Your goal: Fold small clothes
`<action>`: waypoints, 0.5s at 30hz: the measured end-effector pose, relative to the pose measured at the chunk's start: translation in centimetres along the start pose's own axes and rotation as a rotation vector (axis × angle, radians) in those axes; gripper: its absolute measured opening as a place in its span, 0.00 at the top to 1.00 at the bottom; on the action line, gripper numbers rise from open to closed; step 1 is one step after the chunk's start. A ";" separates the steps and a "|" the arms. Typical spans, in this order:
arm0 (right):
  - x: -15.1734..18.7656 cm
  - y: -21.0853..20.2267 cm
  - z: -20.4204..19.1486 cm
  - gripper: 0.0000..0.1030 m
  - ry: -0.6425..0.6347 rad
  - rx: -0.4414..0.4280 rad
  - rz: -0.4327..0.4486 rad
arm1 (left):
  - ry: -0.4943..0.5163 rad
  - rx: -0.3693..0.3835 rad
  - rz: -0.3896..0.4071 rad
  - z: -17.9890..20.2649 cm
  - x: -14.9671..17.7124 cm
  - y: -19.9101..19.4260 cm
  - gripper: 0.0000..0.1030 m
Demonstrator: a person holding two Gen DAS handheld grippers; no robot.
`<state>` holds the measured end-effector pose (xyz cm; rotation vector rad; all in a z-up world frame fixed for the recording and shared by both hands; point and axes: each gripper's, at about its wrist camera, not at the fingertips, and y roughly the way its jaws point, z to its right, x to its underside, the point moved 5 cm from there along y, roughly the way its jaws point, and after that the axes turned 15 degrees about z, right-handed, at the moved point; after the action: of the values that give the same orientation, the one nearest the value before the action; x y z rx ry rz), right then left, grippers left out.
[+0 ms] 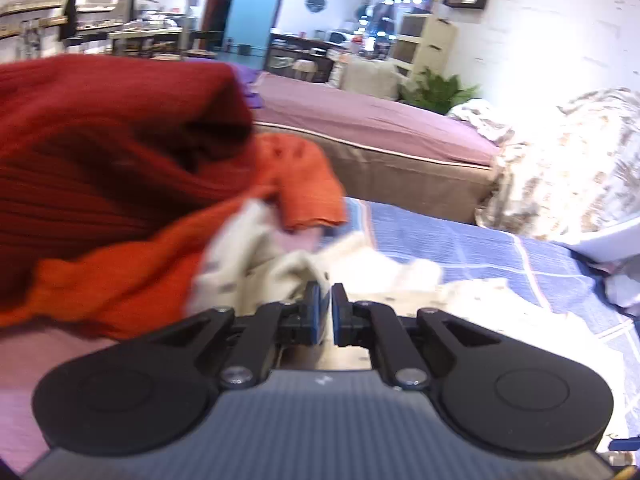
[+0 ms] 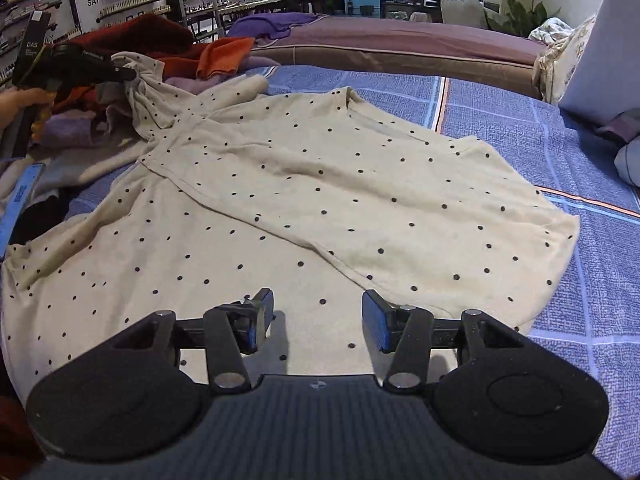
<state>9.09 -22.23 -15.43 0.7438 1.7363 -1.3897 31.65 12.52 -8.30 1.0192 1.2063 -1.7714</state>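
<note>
Cream cloth: the shirt, dotted with small dark spots, lies spread on the blue checked bedcover, one side already turned over along a slanting crease.
Feel: thin, soft and light by the look of its folds; it should drape and sag from any single hold, and slide easily over the cover.
Breakable: no, though a hard tug could stretch the seam or drag the whole piece out of line.
Left claw: fingers together, clamped on a bunch of the cream cloth; the right-hand view shows it lifting the far corner near the sleeve.
Right claw: fingers wide apart, hovering just over the near hem, touching nothing that can be made out.
Where to take hold: the hem or a seam edge, where the cloth is doubled and firmer; probably the near corner, to match the left hold.
Clutter: a red and orange pile of other clothes sits just beside the lifted corner.
Risk: the raised corner may catch on that pile.
Blur: the left-hand view is smeared, so the exact pinch point is unclear.
</note>
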 end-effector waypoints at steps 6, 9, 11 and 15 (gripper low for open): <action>-1.1 -1.1 0.2 0.18 0.013 0.018 0.029 | 0.093 0.319 -0.088 12.4 3.5 0.3 0.94; -1.1 -1.6 1.2 0.18 0.039 0.042 0.027 | 0.176 0.378 -0.139 16.0 7.0 -1.0 0.90; -0.9 -2.1 1.8 0.16 0.048 0.062 0.024 | 0.134 0.281 -0.112 14.4 7.6 -1.5 0.63; 0.2 -2.9 2.8 0.13 0.074 0.081 0.008 | 0.078 -0.060 0.061 7.2 3.8 -2.7 0.01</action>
<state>7.22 -25.58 -14.35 0.8548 1.7398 -1.4513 26.34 5.89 -9.06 1.0867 1.2559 -1.6524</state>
